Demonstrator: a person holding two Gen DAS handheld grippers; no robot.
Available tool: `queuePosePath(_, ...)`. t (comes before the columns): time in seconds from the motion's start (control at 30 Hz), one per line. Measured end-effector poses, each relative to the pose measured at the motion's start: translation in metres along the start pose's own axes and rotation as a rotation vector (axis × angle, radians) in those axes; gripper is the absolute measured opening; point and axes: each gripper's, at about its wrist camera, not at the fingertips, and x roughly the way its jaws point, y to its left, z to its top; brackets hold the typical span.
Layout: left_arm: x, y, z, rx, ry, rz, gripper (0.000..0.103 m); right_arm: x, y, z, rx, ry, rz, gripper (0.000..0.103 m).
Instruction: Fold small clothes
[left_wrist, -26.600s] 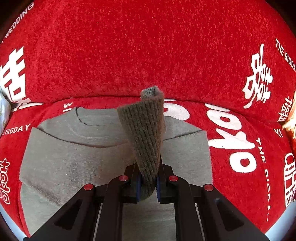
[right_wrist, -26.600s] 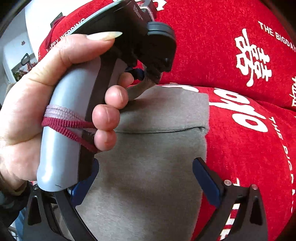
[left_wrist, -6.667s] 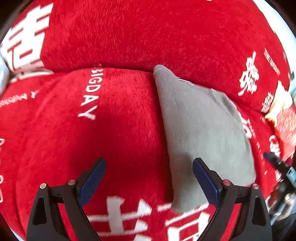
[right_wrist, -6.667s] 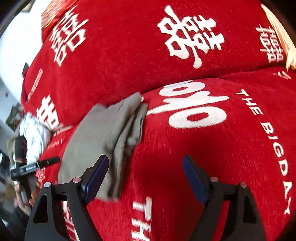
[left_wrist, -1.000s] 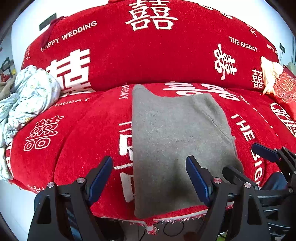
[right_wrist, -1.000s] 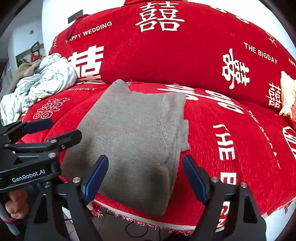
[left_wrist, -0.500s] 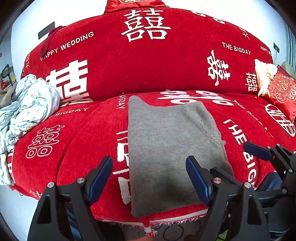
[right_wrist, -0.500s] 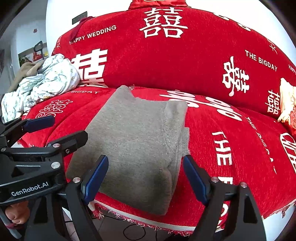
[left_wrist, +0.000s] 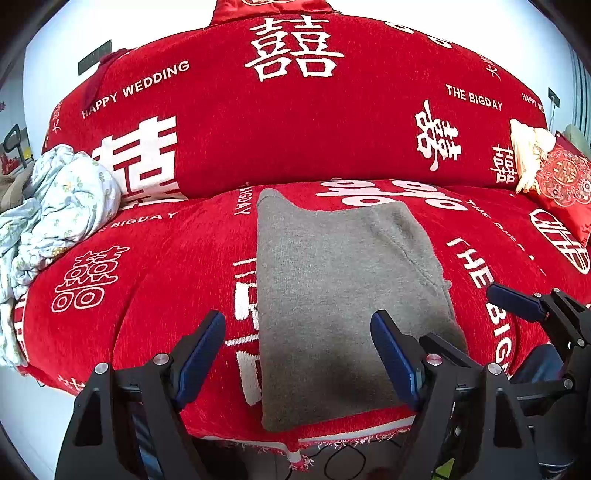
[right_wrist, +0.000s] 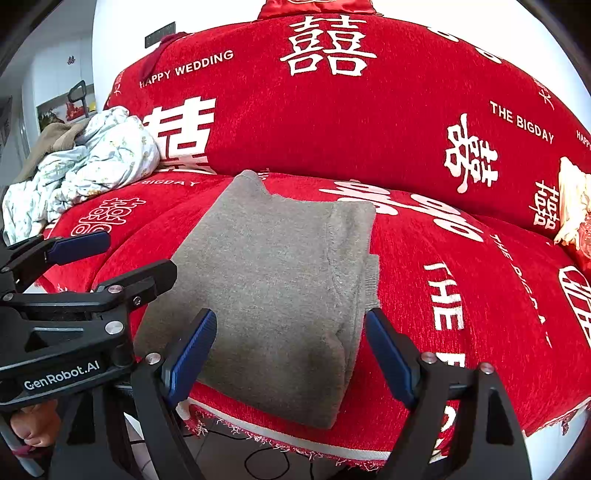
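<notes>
**Folded sweater lies on the sofa, both grippers empty**

The grey sweater (left_wrist: 332, 295) lies folded on the red sofa (left_wrist: 147, 280), ahead of both jaws. The left gripper (left_wrist: 297, 352) and right gripper (right_wrist: 290, 350) stand spread wide, pinching nothing.

1. The right tool (left_wrist: 517, 306) is cut off by the frame's right edge in the left wrist view.
2. Folded layers hide the grey knit garment's (right_wrist: 273, 291) underside.
3. The hand (right_wrist: 33, 424) shows only 1 fingertip.
</notes>
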Motion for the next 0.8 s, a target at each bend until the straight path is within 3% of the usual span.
queuePosePath(0.8,0.0022,0.0004,-0.0031,-0.004,-0.017,0.047,0.082,0.0053,0.0038,-0.0013,-0.025,0.017,-0.02,0.085)
